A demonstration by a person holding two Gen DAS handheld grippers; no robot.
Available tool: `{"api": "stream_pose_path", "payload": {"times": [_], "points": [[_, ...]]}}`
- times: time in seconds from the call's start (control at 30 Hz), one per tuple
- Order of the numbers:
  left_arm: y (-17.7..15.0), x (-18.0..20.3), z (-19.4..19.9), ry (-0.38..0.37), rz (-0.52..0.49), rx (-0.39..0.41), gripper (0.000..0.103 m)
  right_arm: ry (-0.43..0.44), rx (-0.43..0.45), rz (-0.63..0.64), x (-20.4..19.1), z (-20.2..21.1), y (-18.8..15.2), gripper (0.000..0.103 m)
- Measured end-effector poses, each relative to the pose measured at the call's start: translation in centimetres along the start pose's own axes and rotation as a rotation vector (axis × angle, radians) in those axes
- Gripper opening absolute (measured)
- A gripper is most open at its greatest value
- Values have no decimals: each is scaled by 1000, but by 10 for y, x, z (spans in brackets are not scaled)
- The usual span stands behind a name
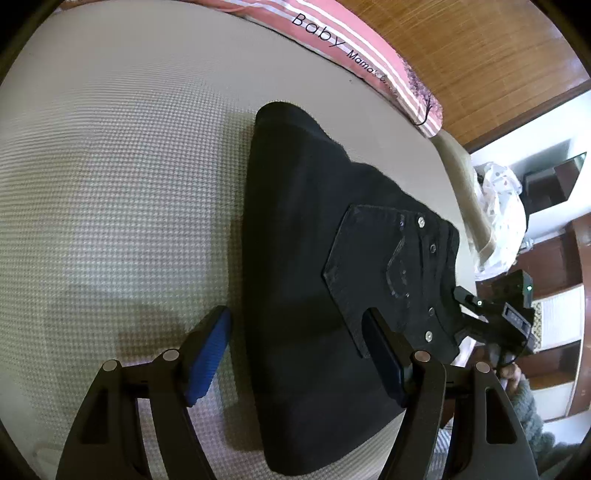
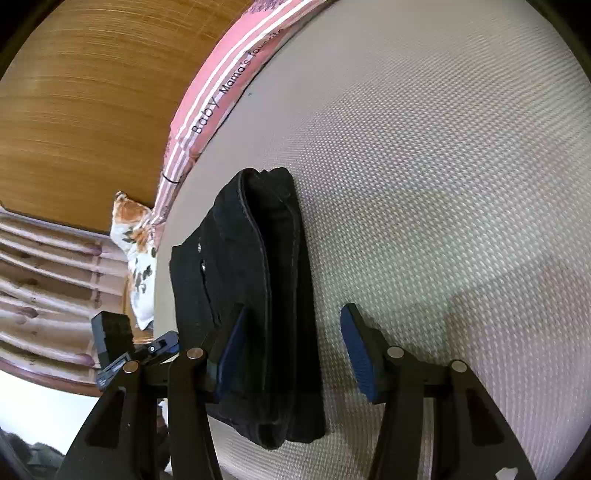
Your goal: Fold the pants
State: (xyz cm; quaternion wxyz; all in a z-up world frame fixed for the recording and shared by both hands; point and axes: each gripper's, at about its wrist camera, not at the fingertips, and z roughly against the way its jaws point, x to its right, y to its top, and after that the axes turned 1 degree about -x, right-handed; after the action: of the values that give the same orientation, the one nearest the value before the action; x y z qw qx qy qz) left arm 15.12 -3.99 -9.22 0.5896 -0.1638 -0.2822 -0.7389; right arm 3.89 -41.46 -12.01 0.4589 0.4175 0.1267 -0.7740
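Black pants lie folded into a thick, narrow bundle on a bed with a pale waffle-textured cover. A back pocket with small metal rivets faces up on the top layer. Along the far edge of the bed runs a pink pillow with white stripes printed with the word "Baby", and behind it stands a wooden headboard.

In the left wrist view, the left tongs hang over the near end of the bundle with jaws spread apart, blue pads showing; one finger is over the bed cover beside the pants, the other over the pocket. Nothing is pinched between them.

In the right wrist view, the right tongs also stand apart, straddling the long stacked edge of the pants; the left finger is over the fabric, the right over the bare cover. The pads are not pressed on the cloth.

At the bed's edge, part of the other black handheld device shows in each view
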Motion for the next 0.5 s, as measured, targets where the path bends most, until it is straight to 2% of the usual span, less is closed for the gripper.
{"api": "stream_pose_path", "payload": {"times": [0.13, 0.23, 0.5], "points": [[5, -2, -3, -37, 16, -4, 73, 77, -38, -7, -2, -15, 7, 49], [10, 0, -6, -50, 18, 7, 73, 93, -48, 2, -6, -26, 13, 44], [18, 12, -16, -18, -31, 49, 74, 120, -58, 34, -15, -46, 25, 37]]}}
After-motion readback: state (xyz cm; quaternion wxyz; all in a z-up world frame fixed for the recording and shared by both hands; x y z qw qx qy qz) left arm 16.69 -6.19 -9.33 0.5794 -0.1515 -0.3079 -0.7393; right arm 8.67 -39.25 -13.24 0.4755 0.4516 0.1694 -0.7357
